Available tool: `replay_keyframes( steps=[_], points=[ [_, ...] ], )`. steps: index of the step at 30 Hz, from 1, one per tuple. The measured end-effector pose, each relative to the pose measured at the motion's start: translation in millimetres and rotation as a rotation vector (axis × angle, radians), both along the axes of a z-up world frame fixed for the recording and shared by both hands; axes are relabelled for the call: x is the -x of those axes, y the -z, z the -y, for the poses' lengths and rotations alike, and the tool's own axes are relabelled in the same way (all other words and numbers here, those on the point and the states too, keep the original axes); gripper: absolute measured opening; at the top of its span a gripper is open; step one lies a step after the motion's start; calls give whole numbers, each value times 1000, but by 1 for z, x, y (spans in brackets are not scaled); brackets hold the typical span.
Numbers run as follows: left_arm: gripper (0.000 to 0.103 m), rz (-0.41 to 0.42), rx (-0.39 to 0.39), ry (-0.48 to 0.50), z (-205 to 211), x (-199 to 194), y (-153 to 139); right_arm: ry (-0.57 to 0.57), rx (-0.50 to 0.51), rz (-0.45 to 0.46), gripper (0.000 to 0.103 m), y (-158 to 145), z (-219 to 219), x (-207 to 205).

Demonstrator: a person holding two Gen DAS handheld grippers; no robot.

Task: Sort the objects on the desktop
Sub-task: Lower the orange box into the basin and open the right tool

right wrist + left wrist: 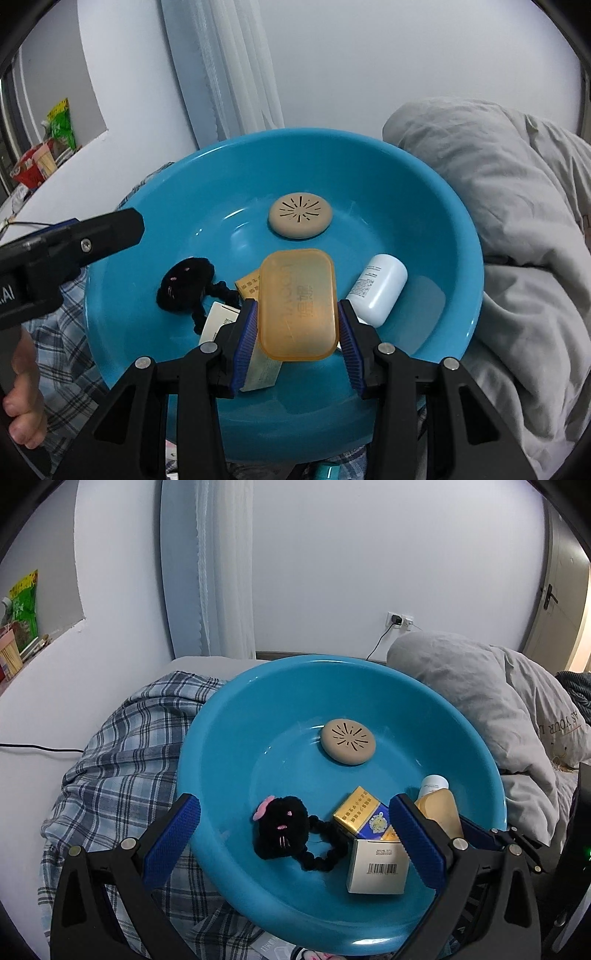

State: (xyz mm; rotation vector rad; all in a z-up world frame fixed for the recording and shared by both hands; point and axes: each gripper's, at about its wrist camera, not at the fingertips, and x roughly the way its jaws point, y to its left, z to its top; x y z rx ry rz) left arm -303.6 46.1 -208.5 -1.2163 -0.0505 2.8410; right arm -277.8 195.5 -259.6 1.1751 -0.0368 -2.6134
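Right gripper (297,332): clamped on the orange soap case (298,306), held over the near half of the blue basin (458,229).
Left gripper (295,834): fingers wide apart, empty, straddling the basin's near-left rim.
Basin floor: tan disc (300,216) alone toward the far wall; open blue around it.
Crowded side: black plush hair tie (282,825), gold-blue pack (364,814), white box (376,867), white bottle (378,290).
Edges: plaid cloth (122,760) left, grey pillow (491,192) right.
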Motion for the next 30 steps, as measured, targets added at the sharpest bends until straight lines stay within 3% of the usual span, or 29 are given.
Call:
replay_keyframes(
  steps=[22,25,28,30],
  points=[
    [103,57,-2,3,2,7,11,-8,-37,8,43,2,6,-2],
    [103,23,11,-6,2,4,6,-3,-17,12,44,0,4,-2],
    [103,-58,44,-15,2,-4,-8,12,-1,-9,52,-7,1,-3],
    [103,-122,70,-18,2,-10,-18,12,-66,-78,52,-19,6,-9]
  ],
)
